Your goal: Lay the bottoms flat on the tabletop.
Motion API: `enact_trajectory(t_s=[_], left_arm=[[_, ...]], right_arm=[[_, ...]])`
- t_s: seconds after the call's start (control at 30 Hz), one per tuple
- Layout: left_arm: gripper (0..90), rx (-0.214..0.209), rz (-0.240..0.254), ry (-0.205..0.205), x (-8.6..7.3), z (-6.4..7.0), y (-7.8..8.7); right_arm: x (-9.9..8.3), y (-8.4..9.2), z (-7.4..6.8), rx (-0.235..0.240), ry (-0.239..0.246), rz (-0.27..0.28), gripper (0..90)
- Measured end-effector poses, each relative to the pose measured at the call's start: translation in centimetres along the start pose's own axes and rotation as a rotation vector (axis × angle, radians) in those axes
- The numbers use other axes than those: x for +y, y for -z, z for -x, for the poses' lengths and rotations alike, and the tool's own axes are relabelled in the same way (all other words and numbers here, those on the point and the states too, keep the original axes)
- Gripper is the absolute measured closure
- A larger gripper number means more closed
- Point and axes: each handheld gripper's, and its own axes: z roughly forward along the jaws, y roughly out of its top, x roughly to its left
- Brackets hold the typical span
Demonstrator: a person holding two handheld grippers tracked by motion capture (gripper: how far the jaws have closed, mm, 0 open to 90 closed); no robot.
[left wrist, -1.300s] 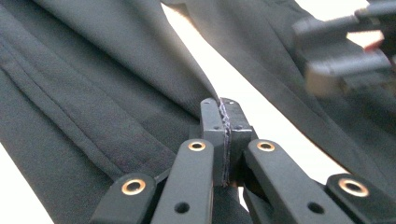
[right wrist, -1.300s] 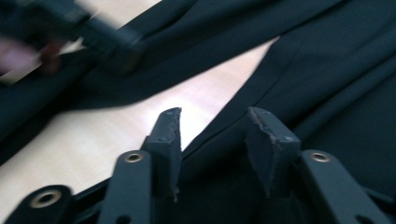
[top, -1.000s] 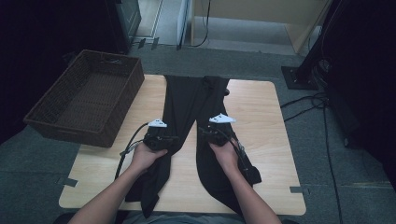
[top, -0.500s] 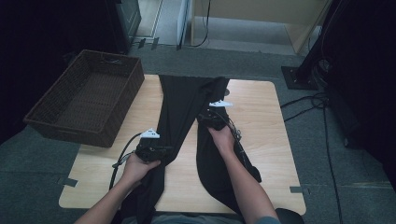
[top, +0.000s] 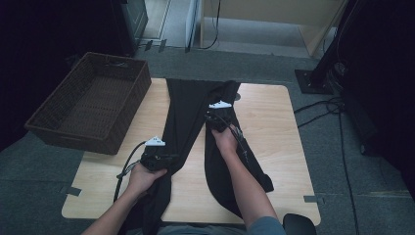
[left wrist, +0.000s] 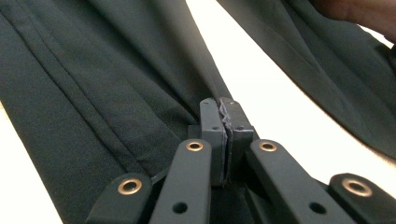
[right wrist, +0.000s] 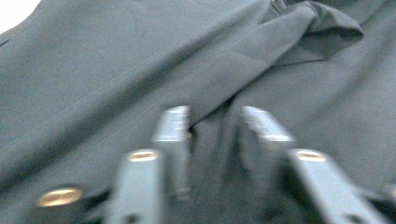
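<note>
Black trousers lie lengthwise on the wooden table, with the legs spread toward the person. My left gripper is shut on the inner edge of the left leg; in the left gripper view the jaws pinch the hem of the dark fabric. My right gripper sits farther up, where the two legs meet. Its jaws have just been closing, and in the blurred right gripper view they squeeze a raised fold of the cloth.
A brown wicker basket stands at the table's left, partly over its edge. Cables trail on the grey floor at the right. Bare wood shows between the trouser legs and along the right side.
The right hand moved up the table, away from the person, to where the legs join. The left hand drew slightly back toward the near edge, still on the left leg.
</note>
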Motion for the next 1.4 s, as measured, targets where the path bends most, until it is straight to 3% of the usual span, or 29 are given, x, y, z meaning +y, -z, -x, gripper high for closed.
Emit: enact_trajectory(t_s=[0.03, 0.07, 0.27, 0.4, 0.57, 0.7, 0.8, 0.87, 1.0, 1.1, 1.2, 1.33, 1.4], left_arm=[[88.5, -0.002, 0.001, 0.004, 0.0, 0.0, 0.0], [88.1, -0.003, 0.002, 0.008, 0.0, 0.0, 0.1], [82.7, -0.031, -0.002, 0.015, 0.2, -0.2, 0.5], [80.6, -0.05, -0.016, 0.011, 0.4, -0.3, 0.7], [74.1, -0.038, -0.002, 0.019, 0.6, -0.5, 1.0], [66.2, -0.01, 0.015, 0.021, 1.9, -1.0, 1.4], [61.3, 0.035, 0.011, -0.012, 3.2, -1.5, 1.9], [56.2, 0.071, 0.009, -0.004, 4.1, -2.3, 2.0], [51.3, 0.098, -0.004, 0.008, 6.1, -4.1, 1.7], [48.8, 0.111, 0.012, 0.054, 7.3, -5.5, 1.0], [46.9, 0.155, -0.019, 0.086, 8.2, -6.7, -0.3], [47.3, 0.19, -0.037, 0.084, 8.7, -7.2, -1.8], [53.4, 0.211, -0.053, 0.07, 8.7, -7.3, -2.5]], right_arm=[[-0.1, 0.2, -0.1, 0.004, 0.004, -0.003, 88.2], [-0.2, 0.3, 0.0, 0.019, -0.004, -0.003, 88.9], [-1.9, 2.4, 0.4, 0.107, -0.046, -0.017, 89.8], [-3.6, 4.4, 0.2, 0.135, -0.022, -0.012, 89.8], [-5.4, 6.6, 0.2, 0.154, -0.014, -0.019, 89.8], [-6.4, 8.2, 0.0, 0.158, 0.047, -0.044, 89.8], [-6.6, 8.9, -0.3, 0.154, 0.075, -0.073, 89.7], [-7.1, 9.3, -0.4, 0.154, 0.069, -0.069, 89.7], [-7.7, 10.0, -0.5, 0.152, 0.102, -0.064, 89.6], [-7.9, 10.3, -0.5, 0.157, 0.088, -0.061, 89.6], [-8.3, 10.6, -0.4, 0.16, 0.075, -0.056, 89.6], [-8.8, 11.0, -0.4, 0.164, 0.06, -0.049, 89.5], [-9.1, 11.2, -0.3, 0.167, 0.045, -0.036, 89.4]])
